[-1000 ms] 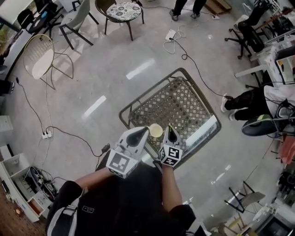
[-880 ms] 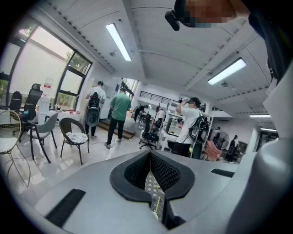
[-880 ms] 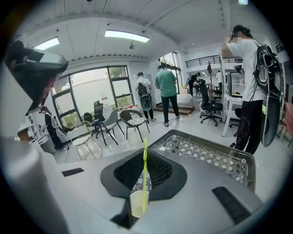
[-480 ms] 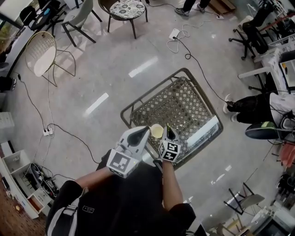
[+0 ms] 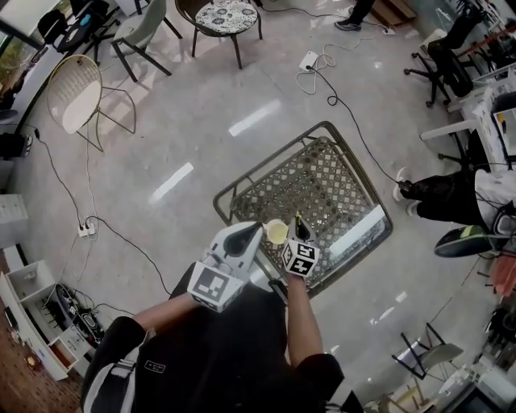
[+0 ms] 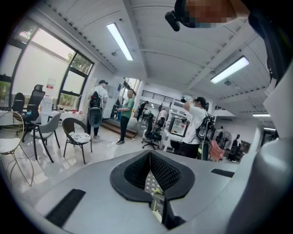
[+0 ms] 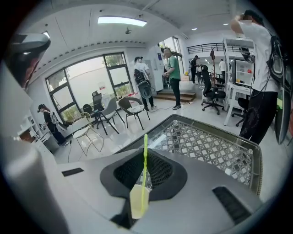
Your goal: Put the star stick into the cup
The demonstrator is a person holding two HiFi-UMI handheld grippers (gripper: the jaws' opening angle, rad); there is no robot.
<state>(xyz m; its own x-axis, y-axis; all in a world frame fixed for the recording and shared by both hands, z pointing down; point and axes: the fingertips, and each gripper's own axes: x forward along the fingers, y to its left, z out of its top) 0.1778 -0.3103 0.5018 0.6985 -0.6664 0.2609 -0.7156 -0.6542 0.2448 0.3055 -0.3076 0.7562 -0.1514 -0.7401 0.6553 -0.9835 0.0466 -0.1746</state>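
Note:
A pale yellow cup [image 5: 276, 232] stands at the near left edge of the lattice-patterned glass table [image 5: 339, 173], between my two grippers. My left gripper [image 5: 251, 232] is shut, its tip right beside the cup; contact cannot be made out. In the left gripper view the left gripper [image 6: 150, 157] has its jaws meeting along a line, with a bit of pale yellow below. My right gripper [image 5: 297, 224] is shut on the thin green star stick [image 7: 145, 157]. The stick points forward over the table [image 7: 208, 146], and a pale yellow piece [image 7: 137, 202] sits at its lower end.
A wire chair [image 5: 72, 97] and a chair with a patterned round seat [image 5: 227, 16] stand on the floor at the far left. A cable [image 5: 326, 77] runs beyond the table. A seated person's legs [image 5: 439, 198] are at the right.
Both grippers and the cup keep their places relative to each other. Only the head view has drifted slightly.

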